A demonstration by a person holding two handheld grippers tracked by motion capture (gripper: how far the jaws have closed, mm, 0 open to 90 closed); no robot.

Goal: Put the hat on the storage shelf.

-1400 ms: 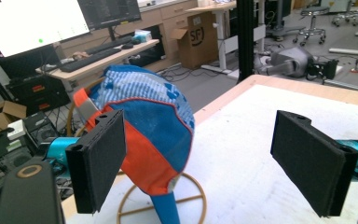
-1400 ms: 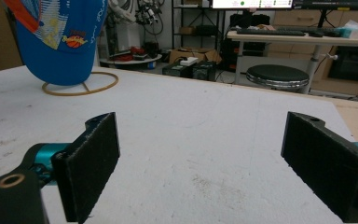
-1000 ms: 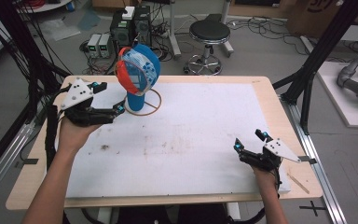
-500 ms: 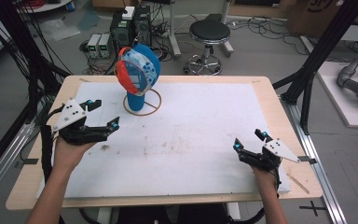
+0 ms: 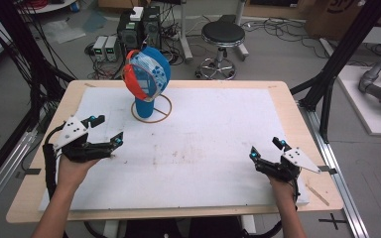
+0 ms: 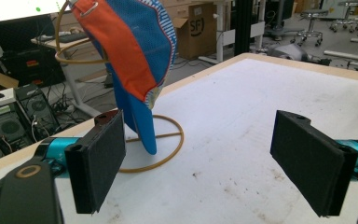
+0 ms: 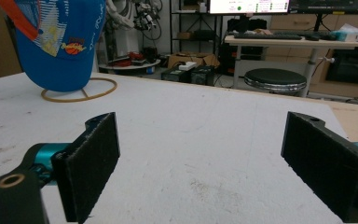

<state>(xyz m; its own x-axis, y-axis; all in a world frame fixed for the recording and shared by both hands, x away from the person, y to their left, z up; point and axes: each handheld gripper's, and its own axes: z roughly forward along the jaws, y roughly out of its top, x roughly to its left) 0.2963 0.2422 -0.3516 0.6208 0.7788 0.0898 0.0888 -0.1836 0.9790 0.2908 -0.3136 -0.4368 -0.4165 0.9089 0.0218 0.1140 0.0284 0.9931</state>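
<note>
The left gripper (image 5: 105, 133) and right gripper (image 5: 267, 150) both held their jaws wide apart and empty. Near the worktop's (image 5: 287, 101) far-left corner, a cap (image 5: 148, 74) perched on a wire stand (image 5: 151, 108). A sideways nudge could have tipped that light stand or slid the cap off.

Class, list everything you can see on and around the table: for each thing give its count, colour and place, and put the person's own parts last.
cap: one, blue with an orange brim, hung on the stand at the table's far left.
stand: one, tan wire with a ring base, on the white mat.
mat: one, white and scuffed, covering most of the table.
table: one, pale wood, centre of the high view.
stool: one, black round seat, on the floor beyond the table.
computer boxes: a few, black or grey, on the floor behind the cap.
left gripper: one, black, jaws open, over the mat's left side.
right gripper: one, black, jaws open, near the mat's right front.
</note>
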